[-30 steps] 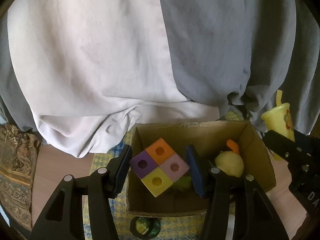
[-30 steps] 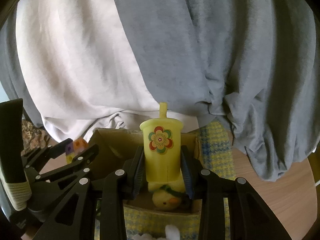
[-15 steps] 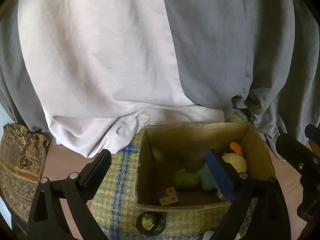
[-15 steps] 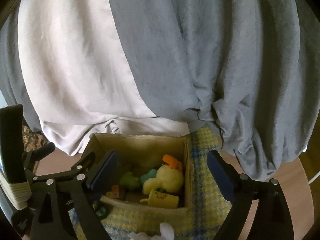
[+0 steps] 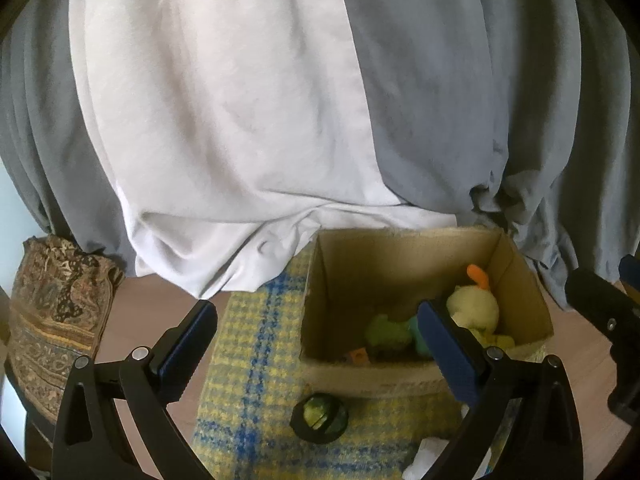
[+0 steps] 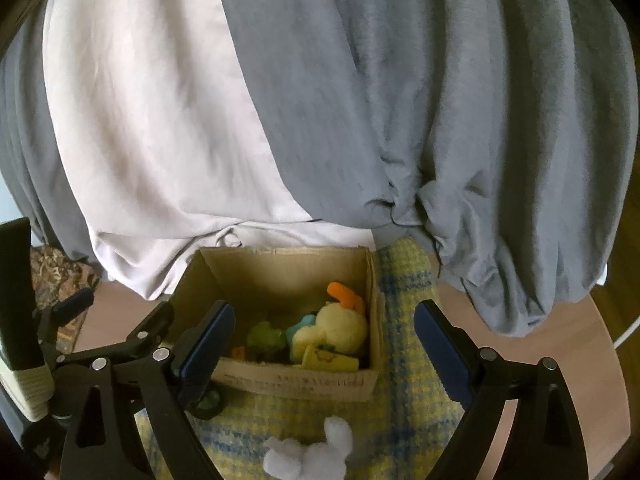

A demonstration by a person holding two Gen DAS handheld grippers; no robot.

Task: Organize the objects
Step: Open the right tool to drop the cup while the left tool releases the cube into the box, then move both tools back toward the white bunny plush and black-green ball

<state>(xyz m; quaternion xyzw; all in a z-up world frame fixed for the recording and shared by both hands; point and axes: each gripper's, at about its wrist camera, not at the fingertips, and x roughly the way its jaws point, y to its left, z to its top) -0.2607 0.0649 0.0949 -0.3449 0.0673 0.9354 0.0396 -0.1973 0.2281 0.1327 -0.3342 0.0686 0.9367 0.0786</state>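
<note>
Both tools – left tool [image 5: 316, 340] and right tool [image 6: 324, 334] – gape empty; reaching past the box [image 6: 298, 380], either could knock the ball [image 5: 319, 418] rolling.

Yellow-and-blue checked cloth [image 6: 404, 320] under brown box [image 6: 280, 264] (yellow duck [image 6: 340, 330] inside).

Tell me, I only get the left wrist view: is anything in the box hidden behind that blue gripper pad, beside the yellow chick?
Observer: Yes. A yellow cup lies on its side in the cardboard box, by the front wall, just in front of the plush chick.
Operator: And the other one, at my right edge, is it holding something?
Observer: No. The right gripper has just been opening its jaws, and nothing is between them.
Operator: What is the white scrap at my bottom edge?
Observer: A white fluffy toy on the checked mat, in front of the box.
</note>
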